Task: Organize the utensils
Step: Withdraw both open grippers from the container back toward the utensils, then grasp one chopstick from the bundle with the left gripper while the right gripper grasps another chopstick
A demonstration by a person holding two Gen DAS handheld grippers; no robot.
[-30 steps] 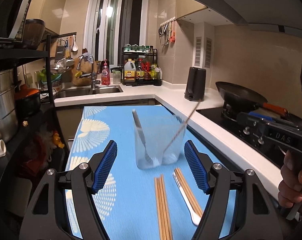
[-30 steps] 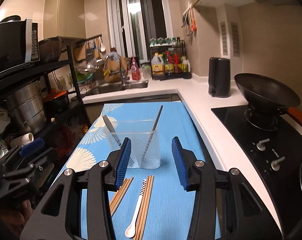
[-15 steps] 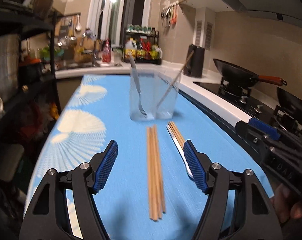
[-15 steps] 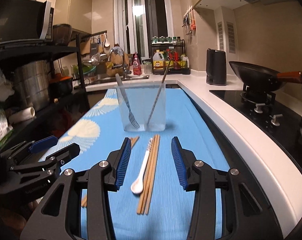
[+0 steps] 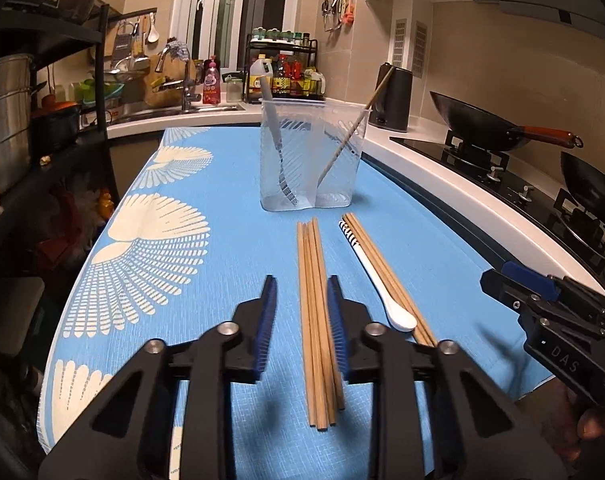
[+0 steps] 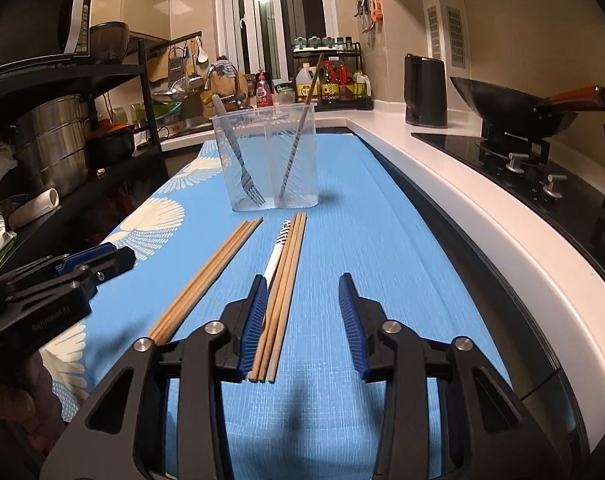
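While both sets of jaws are closing, the left gripper (image 5: 300,320) straddles one bundle of wooden chopsticks (image 5: 315,304) on the blue cloth-covered surface (image 5: 230,256); the right gripper (image 6: 302,318) takes in another wooden chopstick bundle (image 6: 280,300), neither yet pinched.

I'm in a home kitchen. A wok (image 6: 514,114) sits on the hob (image 6: 542,176) at two o'clock. Sink tap (image 5: 184,80) at eleven.

The right gripper (image 6: 302,320), jaws closing, straddled three light wooden chopsticks (image 6: 280,304) lying beside a white ceramic spoon (image 6: 273,260) on blue cloth (image 6: 382,248).
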